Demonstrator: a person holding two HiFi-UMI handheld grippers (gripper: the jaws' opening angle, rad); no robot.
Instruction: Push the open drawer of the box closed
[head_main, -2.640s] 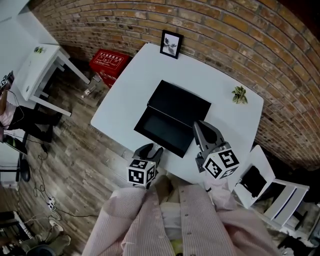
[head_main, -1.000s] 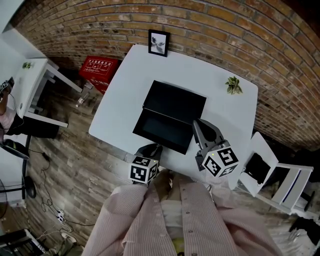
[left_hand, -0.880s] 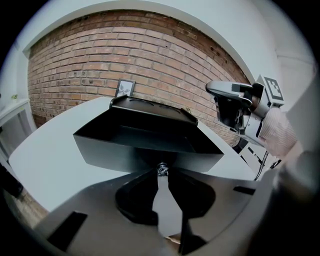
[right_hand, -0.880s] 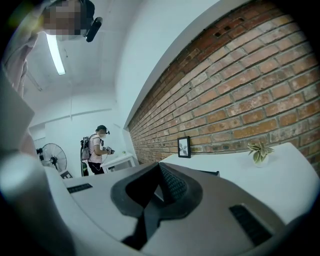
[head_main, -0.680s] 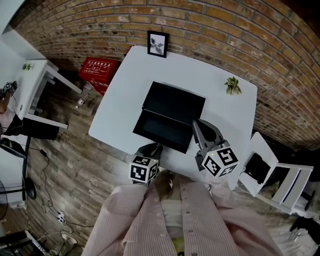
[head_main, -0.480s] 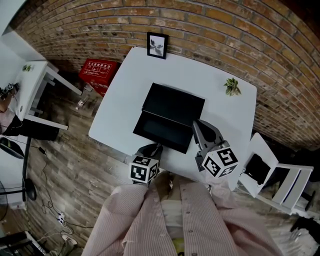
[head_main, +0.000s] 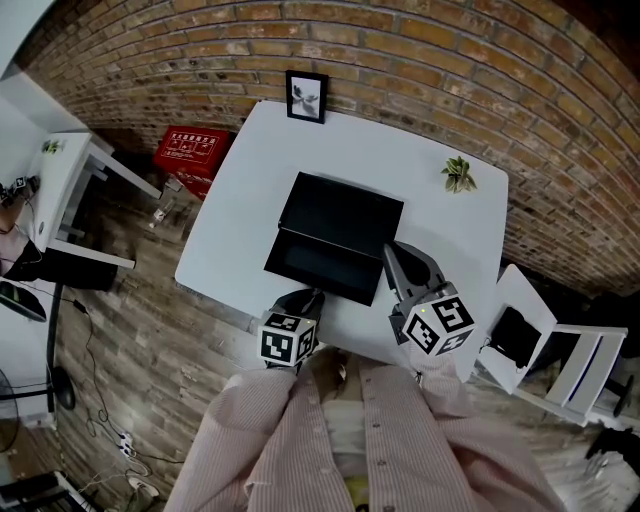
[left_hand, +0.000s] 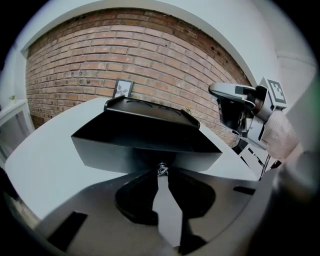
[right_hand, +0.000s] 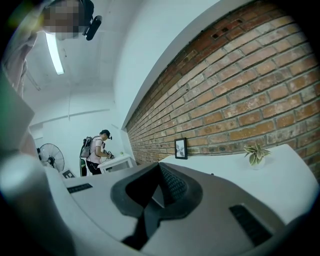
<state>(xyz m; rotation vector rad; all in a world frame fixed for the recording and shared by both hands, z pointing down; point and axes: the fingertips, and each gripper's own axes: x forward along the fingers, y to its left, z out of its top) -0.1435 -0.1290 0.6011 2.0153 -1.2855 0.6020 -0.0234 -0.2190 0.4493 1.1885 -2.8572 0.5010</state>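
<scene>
A black box (head_main: 345, 212) lies mid-table on the white table (head_main: 240, 200), its drawer (head_main: 318, 263) pulled out toward me. In the left gripper view the drawer front (left_hand: 125, 156) fills the middle and carries a small metal knob (left_hand: 161, 168). My left gripper (left_hand: 161, 172) is shut on that knob; in the head view it (head_main: 307, 296) sits at the drawer's near edge. My right gripper (head_main: 392, 251) hovers just right of the drawer, apart from it, and also shows at the right of the left gripper view (left_hand: 231, 94). Its jaws (right_hand: 159, 167) are shut on nothing.
A framed picture (head_main: 305, 96) stands at the table's far edge and a small potted plant (head_main: 459, 174) at the far right corner. On the floor are a red crate (head_main: 190, 148), a white desk (head_main: 60, 185) at left and white furniture (head_main: 560, 360) at right. A person (right_hand: 97, 152) stands far off.
Only the head camera has shifted, so the table sits slightly higher in the picture. Both grippers and the drawer have kept their places.
</scene>
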